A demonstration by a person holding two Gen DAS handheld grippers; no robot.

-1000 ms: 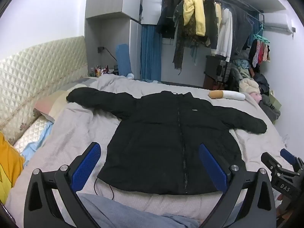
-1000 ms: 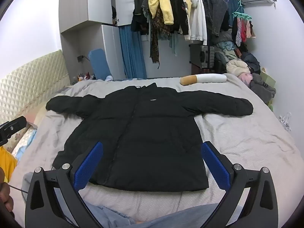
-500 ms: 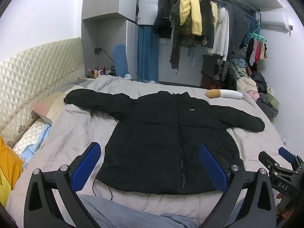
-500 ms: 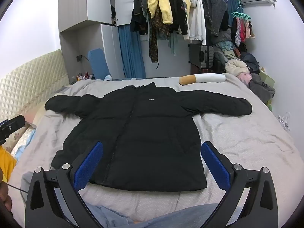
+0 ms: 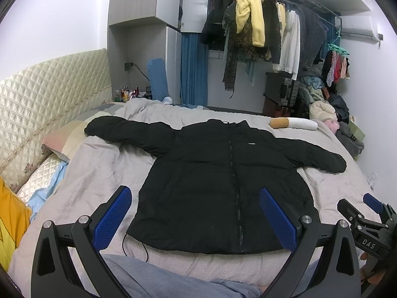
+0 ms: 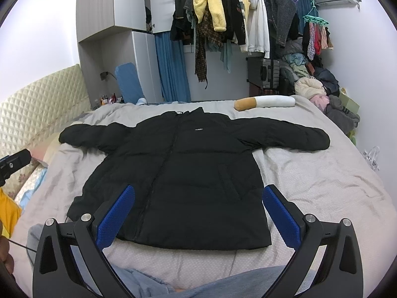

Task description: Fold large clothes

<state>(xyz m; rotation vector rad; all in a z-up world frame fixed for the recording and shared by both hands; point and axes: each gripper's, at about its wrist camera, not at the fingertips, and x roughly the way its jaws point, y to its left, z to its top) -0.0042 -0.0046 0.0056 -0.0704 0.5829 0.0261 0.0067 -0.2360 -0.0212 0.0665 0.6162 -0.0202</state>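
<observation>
A black puffer jacket (image 5: 218,181) lies flat and zipped on the grey bed, front up, both sleeves spread out to the sides; it also shows in the right wrist view (image 6: 183,173). My left gripper (image 5: 194,219) is open and empty, held above the bed near the jacket's hem. My right gripper (image 6: 198,217) is open and empty, also near the hem. The right gripper also shows at the right edge of the left wrist view (image 5: 367,223).
The grey bedspread (image 6: 322,186) surrounds the jacket. A cigarette-shaped pillow (image 6: 264,103) lies at the far side. A quilted headboard (image 5: 37,104) and pillows stand at left. Hanging clothes (image 6: 223,12) and a clothes pile (image 6: 322,92) are behind the bed. A blue cloth (image 5: 173,283) lies below me.
Both grippers have risen and drawn back slightly, so the jacket sits a little lower in each view. The jacket has not moved.
</observation>
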